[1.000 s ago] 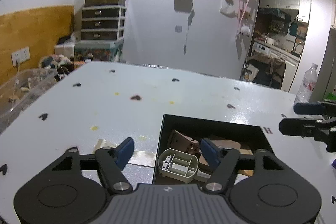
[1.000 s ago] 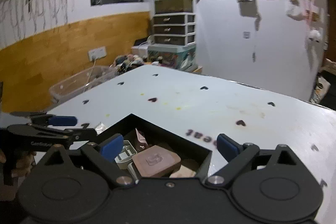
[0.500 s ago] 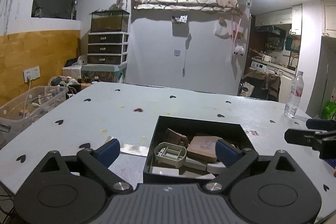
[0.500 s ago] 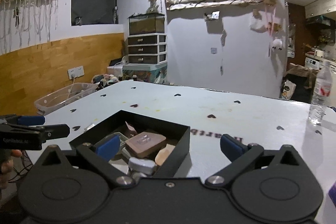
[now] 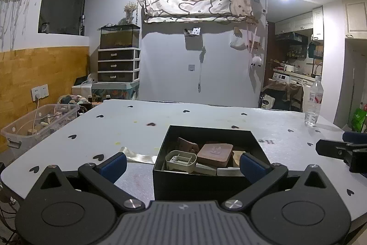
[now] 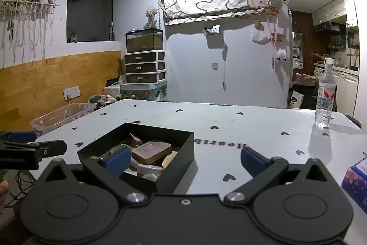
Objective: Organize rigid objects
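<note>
A black open box (image 5: 201,178) stands on the white table; it also shows in the right wrist view (image 6: 183,148). Inside lie a pink square block (image 5: 215,153), a grey-green ribbed plastic part (image 5: 181,160), a brown piece (image 5: 187,144) and other small items. My left gripper (image 5: 183,164) is open and empty, held in front of the box's near wall. My right gripper (image 6: 183,159) is open and empty, just right of the box. Each gripper shows at the edge of the other's view, the right one (image 5: 339,150) and the left one (image 6: 34,148).
A water bottle (image 6: 324,100) stands at the table's far right. A blue patterned box (image 6: 355,180) sits at the right edge. A shiny wrapper (image 5: 135,155) lies left of the black box. A clear bin (image 5: 39,123) stands beside the table on the left.
Both grippers have pulled back and risen from over the box. The left jaws have opened wider. The box now sits further ahead in both views.
</note>
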Demonstrator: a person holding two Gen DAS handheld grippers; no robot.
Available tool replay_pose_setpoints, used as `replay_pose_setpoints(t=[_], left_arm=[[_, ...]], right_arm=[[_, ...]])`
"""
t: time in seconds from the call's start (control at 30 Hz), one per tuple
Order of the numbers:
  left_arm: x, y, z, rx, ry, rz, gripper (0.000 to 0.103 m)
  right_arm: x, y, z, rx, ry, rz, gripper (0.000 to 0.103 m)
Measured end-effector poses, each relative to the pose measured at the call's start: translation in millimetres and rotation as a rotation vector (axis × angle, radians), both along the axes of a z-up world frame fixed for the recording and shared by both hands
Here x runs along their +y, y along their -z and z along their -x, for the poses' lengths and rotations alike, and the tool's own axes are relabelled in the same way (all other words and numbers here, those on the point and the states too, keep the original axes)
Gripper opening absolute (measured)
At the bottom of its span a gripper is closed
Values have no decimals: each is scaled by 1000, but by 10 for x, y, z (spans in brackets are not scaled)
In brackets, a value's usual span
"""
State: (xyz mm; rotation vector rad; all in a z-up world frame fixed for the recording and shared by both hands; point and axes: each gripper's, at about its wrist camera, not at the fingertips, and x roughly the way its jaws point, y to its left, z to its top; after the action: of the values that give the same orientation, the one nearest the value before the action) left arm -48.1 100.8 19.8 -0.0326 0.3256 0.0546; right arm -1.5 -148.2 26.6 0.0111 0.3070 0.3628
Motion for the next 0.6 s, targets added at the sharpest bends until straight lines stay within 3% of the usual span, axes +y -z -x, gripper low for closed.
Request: replay_pose_setpoints(t=[0.6], left_arm=[[-15, 13, 29, -2, 0, -3, 103]], right_arm=[[-7, 32, 20, 5, 3, -2, 103]])
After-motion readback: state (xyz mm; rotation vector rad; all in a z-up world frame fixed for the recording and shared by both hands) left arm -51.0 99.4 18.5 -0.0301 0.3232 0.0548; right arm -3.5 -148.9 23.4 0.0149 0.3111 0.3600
